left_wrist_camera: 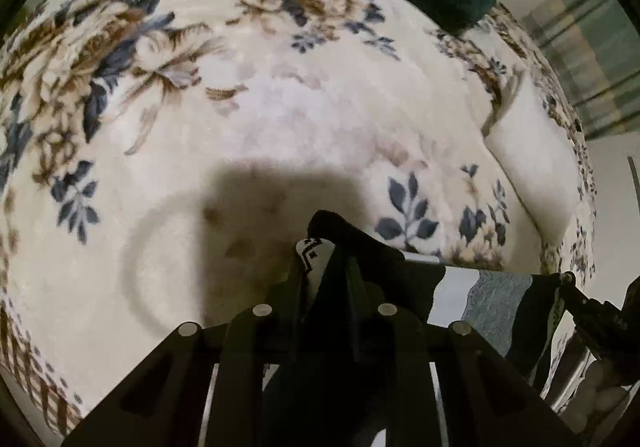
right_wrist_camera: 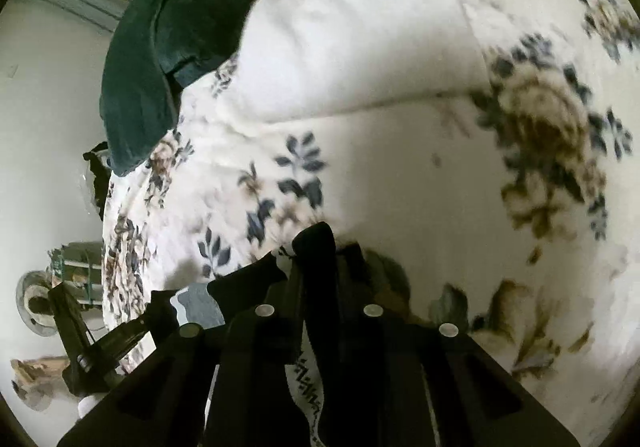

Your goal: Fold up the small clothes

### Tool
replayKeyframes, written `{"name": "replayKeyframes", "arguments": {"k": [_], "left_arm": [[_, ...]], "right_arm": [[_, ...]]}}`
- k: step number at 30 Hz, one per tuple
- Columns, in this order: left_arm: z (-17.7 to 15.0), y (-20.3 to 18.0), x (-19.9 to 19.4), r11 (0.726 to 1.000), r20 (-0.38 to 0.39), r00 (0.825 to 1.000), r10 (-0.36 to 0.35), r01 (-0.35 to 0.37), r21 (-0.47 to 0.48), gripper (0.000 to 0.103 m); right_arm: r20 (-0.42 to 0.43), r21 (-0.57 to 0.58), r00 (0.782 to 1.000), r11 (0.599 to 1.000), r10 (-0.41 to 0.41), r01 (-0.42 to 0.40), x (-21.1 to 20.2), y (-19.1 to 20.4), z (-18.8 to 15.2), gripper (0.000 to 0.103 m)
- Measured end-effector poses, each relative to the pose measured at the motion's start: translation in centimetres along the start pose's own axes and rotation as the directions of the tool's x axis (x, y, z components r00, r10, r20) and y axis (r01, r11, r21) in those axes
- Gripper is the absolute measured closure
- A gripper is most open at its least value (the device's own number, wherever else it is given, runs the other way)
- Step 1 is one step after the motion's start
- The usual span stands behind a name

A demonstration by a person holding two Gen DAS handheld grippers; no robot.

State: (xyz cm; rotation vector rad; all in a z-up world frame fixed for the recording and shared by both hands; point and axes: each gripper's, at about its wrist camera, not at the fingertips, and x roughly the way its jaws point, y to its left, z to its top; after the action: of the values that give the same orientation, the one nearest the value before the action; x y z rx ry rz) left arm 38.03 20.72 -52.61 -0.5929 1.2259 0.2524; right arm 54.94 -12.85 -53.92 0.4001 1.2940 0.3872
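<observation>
Black patterned garment (left_wrist_camera: 496,299) in both claws, no legible writing

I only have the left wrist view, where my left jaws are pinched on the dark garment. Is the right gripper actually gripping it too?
Observer: Yes. In the right wrist view the right gripper is shut on the garment, and a black fold pokes up between its fingers.
Operator: Is anything hanging underneath it?
Observer: A white zigzag-patterned part of the garment hangs below the jaws.
Operator: How far over does the green cloth run on that side?
Observer: The green cloth reaches the edge of the floral blanket, far from the right gripper.
</observation>
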Motion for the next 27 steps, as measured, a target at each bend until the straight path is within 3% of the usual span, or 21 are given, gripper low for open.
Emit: {"name": "replayKeyframes", "arguments": {"k": [3,5,7,10,12,16,20,21,22,24,27], "left_arm": [[0.8,0.1,2.2,1.0,-0.074,0.997,0.003,-0.004,-0.012,0.082],[0.9,0.4,2.0,1.0,-0.097,0.995,-0.015,0.012,-0.026,0.081],[0.6,0.8,1.0,0.999,-0.096,0.994,-0.046,0.044,-0.023,0.072],[-0.9,2.3,-0.9,0.998,-0.058,0.997,-0.059,0.058,-0.021,0.056],[-2.3,3.4,-1.9,1.0,-0.038,0.999,-0.02,0.019,-0.021,0.056],[-6.9,6.3,-4.1,0.995,-0.032,0.995,0.091,-0.092,-0.038,0.056],[-12.2,8.1,-5.5,0.983,-0.09,0.983,0.163,-0.169,-0.066,0.056],[-12.9,8.2,-5.5,0.983,-0.107,0.981,0.161,-0.169,-0.075,0.056],[-13.7,8.2,-5.4,0.983,-0.125,0.981,0.151,-0.162,-0.083,0.056],[-14.8,7.6,-5.4,0.984,-0.149,0.977,0.152,-0.163,-0.065,0.056],[-15.1,6.6,-5.5,0.988,-0.141,0.98,0.143,-0.15,-0.041,0.056]], "right_arm": [[-0.077,0.009,0.995,0.998,-0.065,0.066,3.2,-0.7,1.3,0.091],[-0.155,0.056,0.986,0.996,-0.065,0.074,5.1,-2.1,1.4,0.088],[-0.211,0.102,0.977,0.993,-0.033,0.056,5.6,-3.3,1.2,0.074],[-0.189,0.159,0.981,0.987,0.034,-0.003,3.0,-5.1,-0.3,0.054],[-0.191,0.169,0.98,0.985,0.053,-0.02,1.7,-5.9,-1.9,0.051],[-0.269,0.197,0.958,0.979,0.103,-0.05,0.0,-6.6,-7.5,0.051],[-0.333,0.204,0.937,0.978,0.107,-0.04,0.8,-6.7,-11.8,0.051],[-0.331,0.21,0.938,0.977,0.105,-0.035,1.1,-6.8,-12.6,0.061],[-0.314,0.241,0.943,0.97,0.115,-0.039,1.1,-7.0,-13.4,0.102],[-0.261,0.292,0.959,0.956,0.114,-0.034,-0.1,-7.5,-14.0,0.101],[-0.171,0.291,0.985,0.956,0.025,0.026,-3.1,-7.8,-13.6,0.101]]}}
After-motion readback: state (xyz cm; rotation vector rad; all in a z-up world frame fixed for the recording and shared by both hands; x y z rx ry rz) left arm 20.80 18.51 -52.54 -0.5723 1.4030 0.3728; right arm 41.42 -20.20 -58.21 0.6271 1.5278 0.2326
